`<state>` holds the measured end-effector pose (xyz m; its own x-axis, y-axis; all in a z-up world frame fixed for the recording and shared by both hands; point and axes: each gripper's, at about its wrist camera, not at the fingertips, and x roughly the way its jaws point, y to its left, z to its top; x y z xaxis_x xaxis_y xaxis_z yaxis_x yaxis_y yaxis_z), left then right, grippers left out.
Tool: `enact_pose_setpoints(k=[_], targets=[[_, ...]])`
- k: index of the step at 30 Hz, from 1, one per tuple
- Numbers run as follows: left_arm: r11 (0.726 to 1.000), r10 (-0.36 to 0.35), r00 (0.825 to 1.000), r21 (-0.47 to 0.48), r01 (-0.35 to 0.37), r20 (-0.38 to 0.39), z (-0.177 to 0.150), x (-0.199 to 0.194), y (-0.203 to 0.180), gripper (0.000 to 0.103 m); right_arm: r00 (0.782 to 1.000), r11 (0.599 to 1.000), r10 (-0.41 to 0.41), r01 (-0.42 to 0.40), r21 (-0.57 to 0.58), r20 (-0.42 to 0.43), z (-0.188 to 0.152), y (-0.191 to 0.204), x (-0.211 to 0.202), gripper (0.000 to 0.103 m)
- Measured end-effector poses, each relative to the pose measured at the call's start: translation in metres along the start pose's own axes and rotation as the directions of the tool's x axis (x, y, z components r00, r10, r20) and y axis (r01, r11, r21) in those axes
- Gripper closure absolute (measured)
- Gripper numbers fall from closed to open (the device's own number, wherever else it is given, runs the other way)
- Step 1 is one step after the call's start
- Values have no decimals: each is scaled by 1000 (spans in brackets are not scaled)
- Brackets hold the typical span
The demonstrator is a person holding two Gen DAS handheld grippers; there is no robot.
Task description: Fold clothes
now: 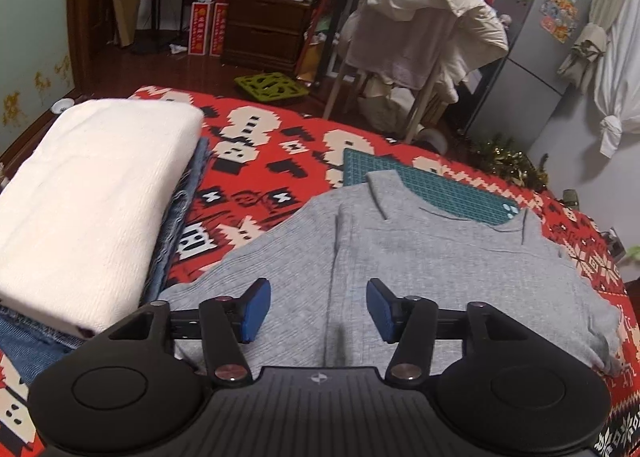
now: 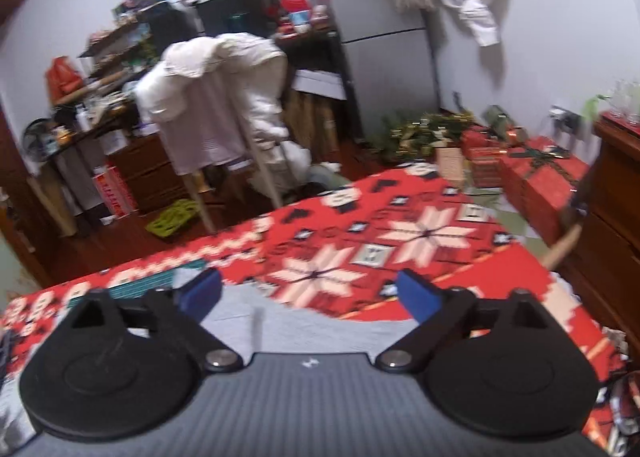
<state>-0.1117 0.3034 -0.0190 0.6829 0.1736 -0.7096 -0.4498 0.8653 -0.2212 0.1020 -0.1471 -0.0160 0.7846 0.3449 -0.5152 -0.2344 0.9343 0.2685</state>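
My left tongs [image 1: 318,309]: jaws apart, gripping nothing, over the grey shirt [image 1: 420,253].
My right tongs [image 2: 308,295]: spread wide, empty.
Grey shirt: flat on the red blanket [image 1: 256,161], beside folded white stack [image 1: 88,197].

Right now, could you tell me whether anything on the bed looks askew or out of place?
The grey garment lies over the near edge of a green mat, which sits skewed on the red patterned blanket. The folded white cloth rests on denim whose frayed edge pokes out. Nothing looks spilled or damaged.
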Motion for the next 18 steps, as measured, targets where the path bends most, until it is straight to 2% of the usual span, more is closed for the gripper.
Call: enact_pose_setpoints(k=[3,6,8,9,11,15,17,18], targets=[[1000,-14,999,21,13,35,1,0,-7,43,999,997,42,-43,-56,-23,-4,21,2,0],[998,-33,997,61,29,66,5,4,-16,43,997,995,62,-66,-76,-55,-14,36,8,0],[995,-32,995,100,22,91,8,9,-22,47,996,995,56,-62,-83,-73,-19,44,16,0],[994,-21,995,112,10,98,12,14,-24,50,995,994,54,-62,-90,-85,-20,46,20,0],[995,-14,995,105,4,98,21,23,-24,78,992,994,53,-63,-91,-111,-20,46,27,0],[998,-69,995,-4,69,78,42,48,-9,87,990,997,72,-73,-6,-120,-13,35,40,0],[992,-108,992,-53,111,66,48,58,-2,92,993,997,77,-76,18,-94,-7,30,44,1],[987,-139,989,-78,143,54,50,63,1,92,991,996,92,-90,28,-94,-5,28,49,6]])
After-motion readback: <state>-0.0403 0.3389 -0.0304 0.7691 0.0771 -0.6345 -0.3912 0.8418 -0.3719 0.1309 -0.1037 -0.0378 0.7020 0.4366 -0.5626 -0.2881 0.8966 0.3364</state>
